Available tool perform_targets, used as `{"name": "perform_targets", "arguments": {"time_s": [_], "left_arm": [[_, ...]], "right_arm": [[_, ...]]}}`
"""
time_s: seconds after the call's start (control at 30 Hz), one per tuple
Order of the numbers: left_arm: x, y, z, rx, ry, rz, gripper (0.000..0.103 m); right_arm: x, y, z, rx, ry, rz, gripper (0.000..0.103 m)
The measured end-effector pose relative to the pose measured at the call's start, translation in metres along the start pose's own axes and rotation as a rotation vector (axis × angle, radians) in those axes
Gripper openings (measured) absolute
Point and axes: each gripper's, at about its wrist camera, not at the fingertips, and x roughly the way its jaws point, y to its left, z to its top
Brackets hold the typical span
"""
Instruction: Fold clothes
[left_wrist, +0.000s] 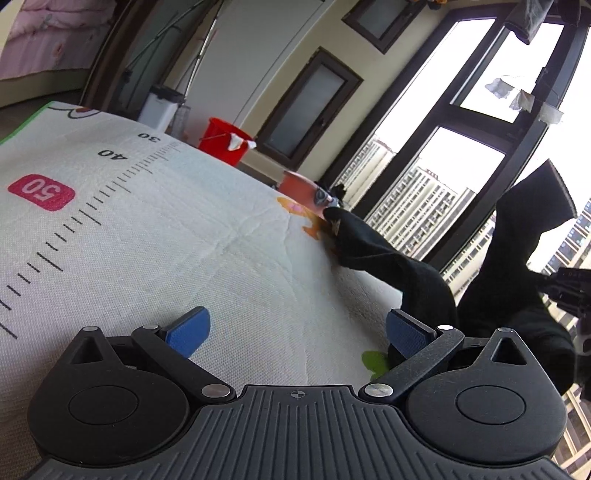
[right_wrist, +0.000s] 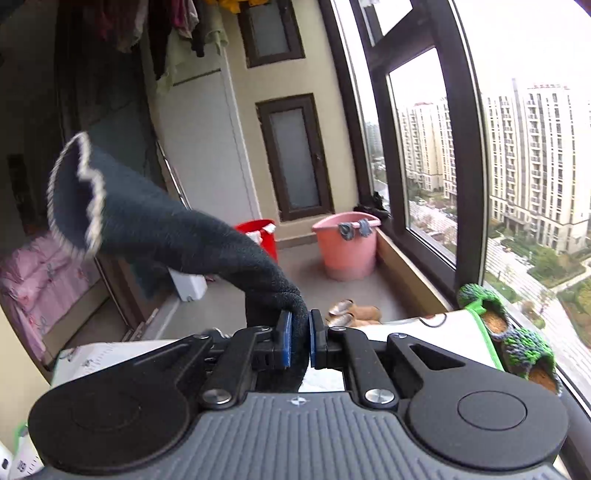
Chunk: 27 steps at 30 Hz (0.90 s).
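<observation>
Right gripper (right_wrist: 299, 341) pinching dark sock (right_wrist: 155, 225), toe hidden

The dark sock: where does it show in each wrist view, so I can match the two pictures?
Left wrist view: the dark sock hangs at right against the window; one end trails onto the white mat, beside the open left tongs.
Right wrist view: the sock rises left of centre, pinched in the shut right tongs, white-edged cuff at upper left.
Shared landmark: the red bucket on the floor.
</observation>
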Motion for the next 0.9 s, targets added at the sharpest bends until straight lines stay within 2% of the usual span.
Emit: {"name": "perform_targets", "arguments": {"time_s": [0.03,0.1,0.2,0.23,0.27,0.4,0.47,0.53,0.6,0.63,0.67,0.73,0.8,0.87,0.9], "left_arm": [[-0.001,0.001,0.0,-0.007,-0.004,-0.005,0.103],[-0.002,0.003,0.0,-0.01,-0.003,-0.009,0.103],[0.002,-0.001,0.001,0.011,0.01,0.01,0.103],[0.003,-0.003,0.001,0.024,0.015,0.019,0.103],[0.003,-0.005,0.001,0.032,0.018,0.025,0.103],[0.001,-0.002,0.0,0.015,0.008,0.014,0.103],[-0.002,0.002,0.0,-0.005,-0.002,-0.001,0.103],[-0.003,0.003,-0.001,-0.008,-0.001,-0.005,0.103],[-0.003,0.002,-0.001,-0.006,0.0,-0.003,0.103],[-0.002,0.002,-0.001,-0.006,0.001,-0.003,0.103],[-0.003,0.003,-0.001,-0.008,0.0,-0.004,0.103],[-0.003,0.003,-0.001,-0.009,-0.001,-0.005,0.103],[-0.003,0.003,0.0,-0.014,-0.002,-0.012,0.103],[-0.008,0.008,0.004,-0.042,0.006,-0.043,0.103],[-0.012,0.013,0.007,-0.074,0.005,-0.075,0.103]], "right_arm": [[0.005,-0.006,-0.019,0.007,0.033,-0.035,0.01],[0.003,-0.009,-0.049,0.031,0.063,-0.04,0.014],[-0.017,0.003,-0.071,-0.002,0.019,0.021,0.044],[-0.02,0.017,-0.074,-0.059,0.018,0.059,0.055],[-0.018,0.031,-0.074,-0.121,0.032,0.095,0.063],[0.013,0.112,-0.08,-0.395,0.097,0.206,0.071],[0.037,0.146,-0.089,-0.488,0.104,0.163,0.074],[0.07,0.176,-0.098,-0.64,0.101,0.08,0.075],[0.095,0.191,-0.108,-0.758,0.124,0.057,0.072],[0.106,0.192,-0.11,-0.772,0.159,0.072,0.041],[0.114,0.191,-0.109,-0.758,0.199,0.077,0.016],[0.122,0.188,-0.099,-0.622,0.238,0.117,0.014],[0.108,0.186,-0.093,-0.469,0.247,0.208,0.013],[0.083,0.19,-0.087,-0.358,0.275,0.371,0.013],[0.067,0.194,-0.089,-0.363,0.292,0.477,0.013]]}}
